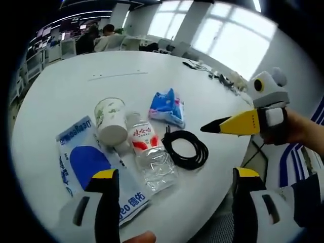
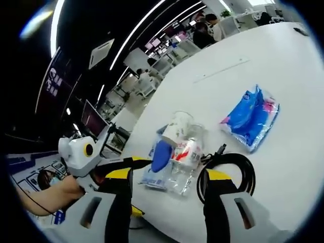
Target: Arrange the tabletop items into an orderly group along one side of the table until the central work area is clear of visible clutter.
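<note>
Clutter sits bunched on the white table (image 1: 61, 91): a paper cup (image 1: 111, 120) lying on its side against a crushed clear water bottle (image 1: 152, 154), both partly over a blue-and-white plastic pouch (image 1: 81, 162). Just beside the bottle lies a coiled black cable (image 1: 186, 149), and past it a blue tissue pack (image 1: 167, 107), apart from the rest. Left gripper (image 1: 174, 185) hovers above the group, fingers spread and empty. Right gripper (image 2: 167, 185) looks likewise released, its fingers framing bottle and cable without apparent contact.
</note>
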Available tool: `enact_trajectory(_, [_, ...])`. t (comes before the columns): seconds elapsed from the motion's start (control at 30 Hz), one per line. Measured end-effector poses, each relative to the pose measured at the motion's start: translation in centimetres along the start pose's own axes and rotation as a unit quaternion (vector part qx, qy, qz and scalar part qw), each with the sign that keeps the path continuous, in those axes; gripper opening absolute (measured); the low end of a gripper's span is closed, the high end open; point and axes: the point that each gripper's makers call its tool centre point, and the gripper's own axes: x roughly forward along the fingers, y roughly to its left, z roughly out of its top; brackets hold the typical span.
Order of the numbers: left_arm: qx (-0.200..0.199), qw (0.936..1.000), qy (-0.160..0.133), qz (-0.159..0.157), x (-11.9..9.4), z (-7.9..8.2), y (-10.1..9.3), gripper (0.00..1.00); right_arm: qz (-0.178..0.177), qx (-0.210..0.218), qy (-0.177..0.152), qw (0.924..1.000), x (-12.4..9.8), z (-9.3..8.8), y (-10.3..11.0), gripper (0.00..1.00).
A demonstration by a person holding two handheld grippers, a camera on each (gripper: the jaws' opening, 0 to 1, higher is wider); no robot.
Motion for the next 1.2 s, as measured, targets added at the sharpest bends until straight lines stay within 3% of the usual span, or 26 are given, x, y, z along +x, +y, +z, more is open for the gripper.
enact_trajectory(0.9, [-0.027,0.9996,0.008,-0.005,1.8,-0.1,0.2,0.88,0.002,0.02,0.019,0.9996,2.2,0.0,-0.4,0.53])
enact_trajectory(1.2, [-0.06,0.9981,-0.007,-0.009,2.3,0.4,0.6,0.88,0.008,0.034,0.015,0.9993,2.9,0.3,-0.5,0.48])
